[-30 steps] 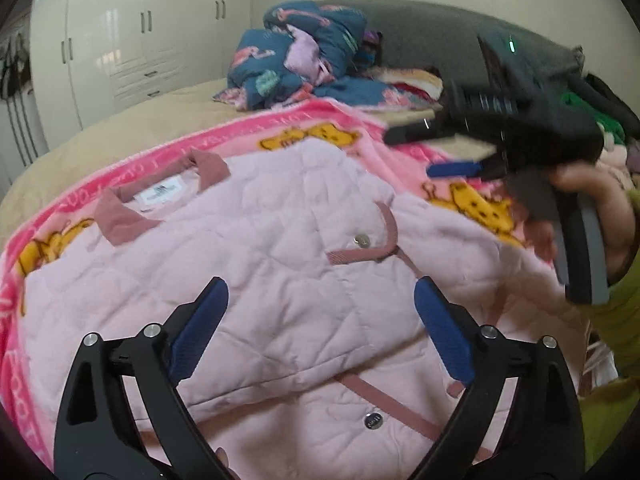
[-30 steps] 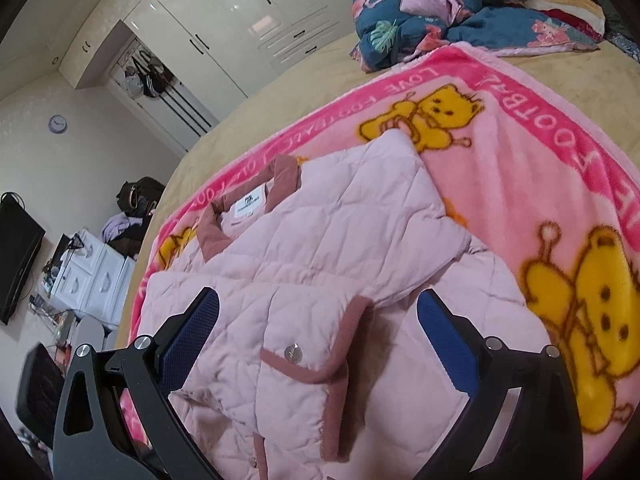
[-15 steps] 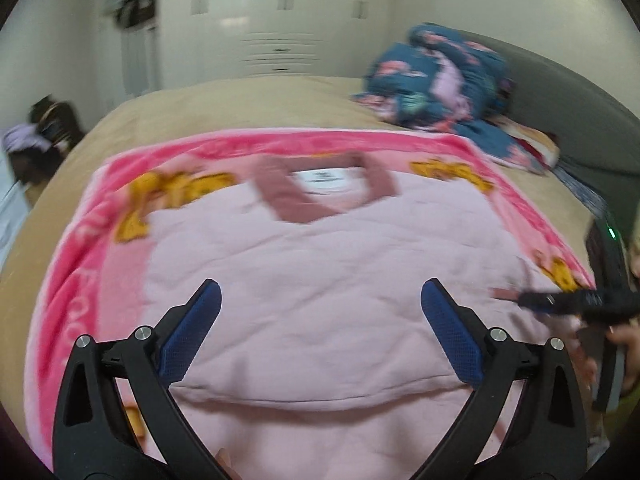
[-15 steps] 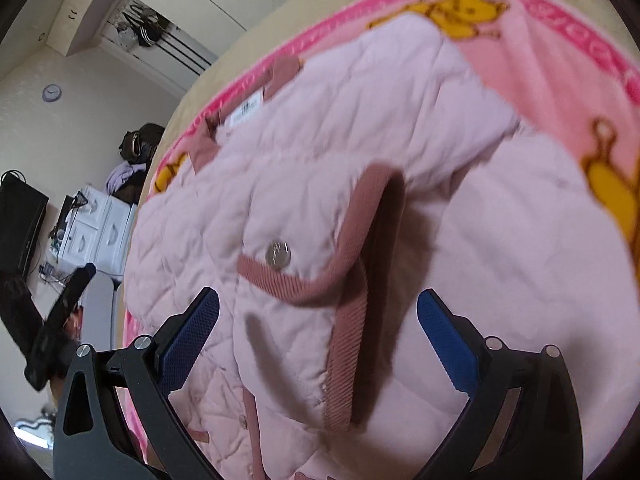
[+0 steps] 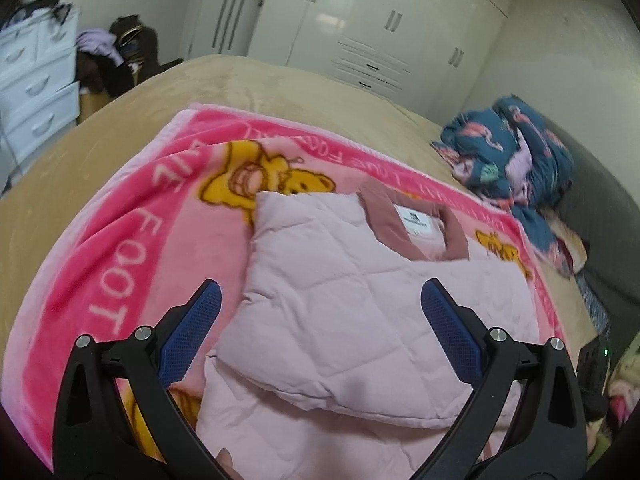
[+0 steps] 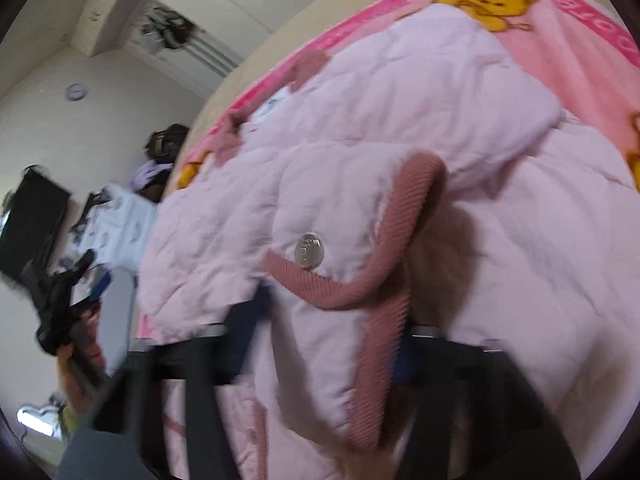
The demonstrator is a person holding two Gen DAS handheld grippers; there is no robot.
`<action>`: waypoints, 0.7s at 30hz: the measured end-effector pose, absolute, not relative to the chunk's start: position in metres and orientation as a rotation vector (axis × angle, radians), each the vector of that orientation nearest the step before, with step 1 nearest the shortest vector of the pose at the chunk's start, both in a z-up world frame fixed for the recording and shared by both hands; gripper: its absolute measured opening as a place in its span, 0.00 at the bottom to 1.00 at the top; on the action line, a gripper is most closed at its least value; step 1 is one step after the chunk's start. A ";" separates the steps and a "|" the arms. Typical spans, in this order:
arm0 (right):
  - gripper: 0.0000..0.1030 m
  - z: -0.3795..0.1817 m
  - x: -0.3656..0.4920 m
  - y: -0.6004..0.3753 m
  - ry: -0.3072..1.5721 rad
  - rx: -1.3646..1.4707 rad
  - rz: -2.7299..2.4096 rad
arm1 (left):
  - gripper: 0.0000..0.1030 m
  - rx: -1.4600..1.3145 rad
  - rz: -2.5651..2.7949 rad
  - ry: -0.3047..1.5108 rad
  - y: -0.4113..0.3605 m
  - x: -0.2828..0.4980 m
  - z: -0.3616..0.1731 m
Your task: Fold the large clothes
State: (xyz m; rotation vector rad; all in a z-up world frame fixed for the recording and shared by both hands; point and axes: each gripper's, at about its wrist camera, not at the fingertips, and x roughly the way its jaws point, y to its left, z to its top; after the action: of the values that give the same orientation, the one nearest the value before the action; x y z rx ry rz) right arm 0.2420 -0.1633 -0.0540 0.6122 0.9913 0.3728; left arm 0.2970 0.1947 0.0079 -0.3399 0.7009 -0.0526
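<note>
At lower centre of the right wrist view, the right gripper (image 6: 324,344) is closing, seemingly on the soft, bulky jacket (image 6: 400,128) at its ribbed trim (image 6: 384,308); the left gripper (image 5: 320,332) gapes empty.

Bare blanket (image 5: 120,264) left of jacket (image 5: 344,320) (bedding heap (image 5: 516,160) far right)

A home bedroom — a bed (image 5: 120,128) under a pink blanket (image 5: 132,248); white wardrobes (image 5: 372,36); a drawer chest (image 5: 32,80).
</note>
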 end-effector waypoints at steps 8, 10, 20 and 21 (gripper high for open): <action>0.17 0.042 0.247 -0.137 0.711 0.283 0.457 | 0.91 -0.423 -0.011 0.691 0.216 0.298 0.003; 0.16 0.064 0.255 -0.132 0.665 0.224 0.464 | 0.91 -0.429 -0.003 0.688 0.218 0.298 0.004; 0.16 0.087 0.309 -0.129 0.634 0.127 0.384 | 0.91 -0.424 -0.034 0.689 0.210 0.306 0.003; 0.16 0.083 0.311 -0.129 0.640 0.129 0.376 | 0.91 -0.421 -0.038 0.690 0.208 0.307 0.002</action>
State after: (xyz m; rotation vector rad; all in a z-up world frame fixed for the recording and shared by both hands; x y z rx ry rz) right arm 0.3109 -0.1293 0.0826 0.1291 0.6399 0.3761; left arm 0.3067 0.2081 0.0019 -0.4209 0.6896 -0.0381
